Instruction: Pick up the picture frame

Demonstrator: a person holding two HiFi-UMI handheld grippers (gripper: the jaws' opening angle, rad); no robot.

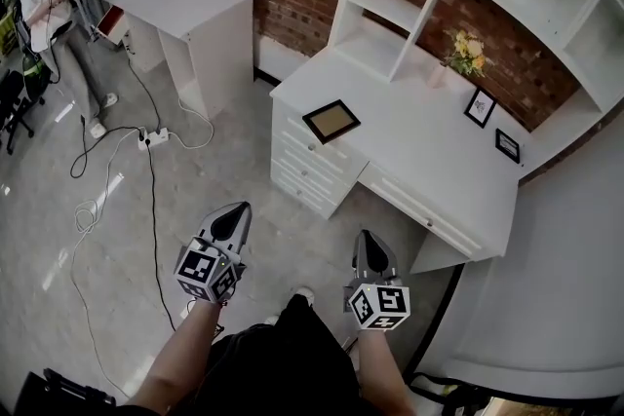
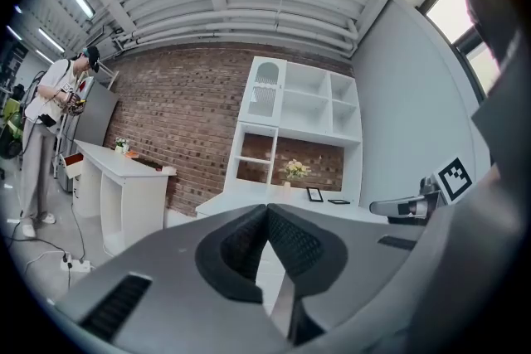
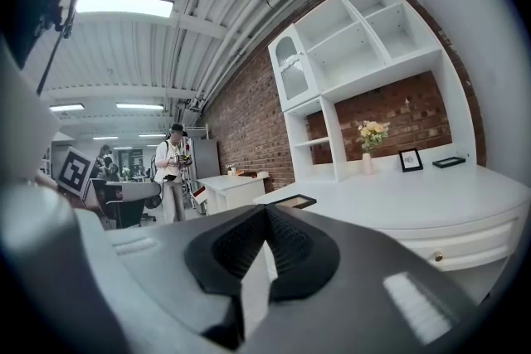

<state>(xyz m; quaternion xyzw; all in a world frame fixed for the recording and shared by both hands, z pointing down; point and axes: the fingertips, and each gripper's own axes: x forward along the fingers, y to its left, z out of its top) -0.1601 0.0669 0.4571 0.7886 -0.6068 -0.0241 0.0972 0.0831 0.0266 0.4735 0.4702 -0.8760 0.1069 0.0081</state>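
Note:
The picture frame (image 1: pixel 331 121), dark-edged with a tan inside, lies flat near the left front corner of the white desk (image 1: pixel 429 161). It also shows in the right gripper view as a thin dark slab (image 3: pixel 294 201) at the desk's edge. Both grippers hang over the floor, short of the desk and apart from the frame. My left gripper (image 1: pixel 234 212) (image 2: pixel 267 210) is shut and empty. My right gripper (image 1: pixel 370 239) (image 3: pixel 266 210) is also shut, with nothing in it. In the left gripper view the jaws hide the flat frame.
Two small black frames (image 1: pixel 480 107) (image 1: pixel 507 145) and a vase of flowers (image 1: pixel 466 54) stand at the desk's back under white shelves (image 1: pixel 390 5). A second white table (image 1: pixel 185 0) and a standing person (image 1: pixel 54 5) are to the left. Cables and a power strip (image 1: pixel 154 138) lie on the floor.

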